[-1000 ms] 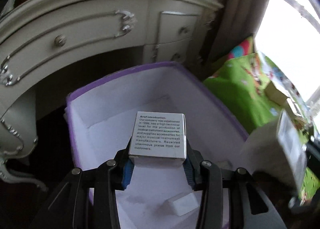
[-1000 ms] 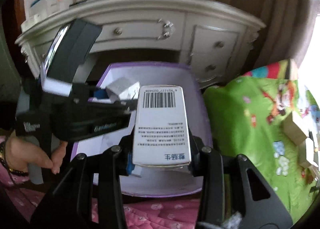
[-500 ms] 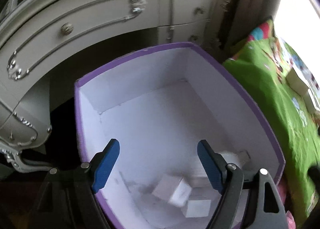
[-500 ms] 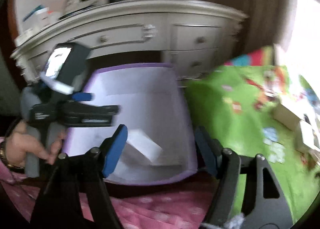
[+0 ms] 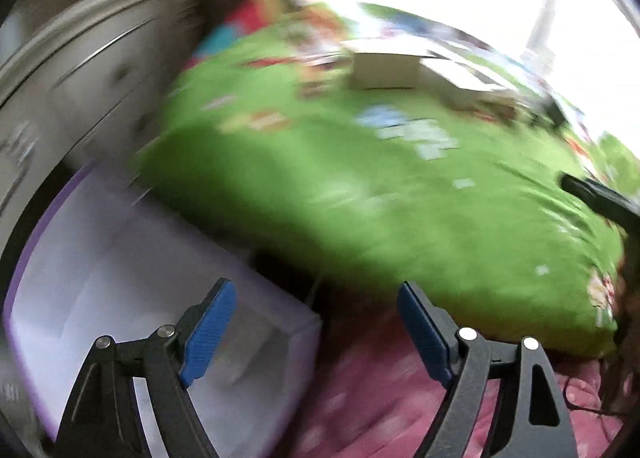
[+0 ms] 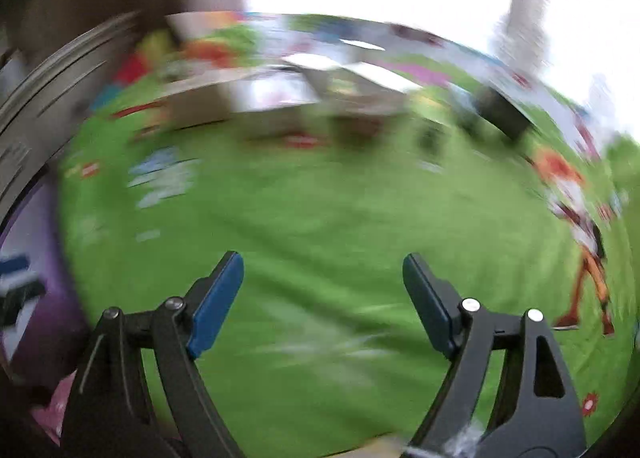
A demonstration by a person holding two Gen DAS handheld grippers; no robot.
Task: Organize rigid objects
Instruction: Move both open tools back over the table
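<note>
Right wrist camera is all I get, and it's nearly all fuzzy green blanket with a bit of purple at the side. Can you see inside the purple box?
Observer: Yes. The left wrist view shows the purple-rimmed white box at lower left, open side up, but it is too blurred to tell what lies in it.
Operator: Is the other grabber holding something?
Observer: No. The left gripper has its blue-padded fingers wide apart. They have just been opening, and nothing is between them.
</note>
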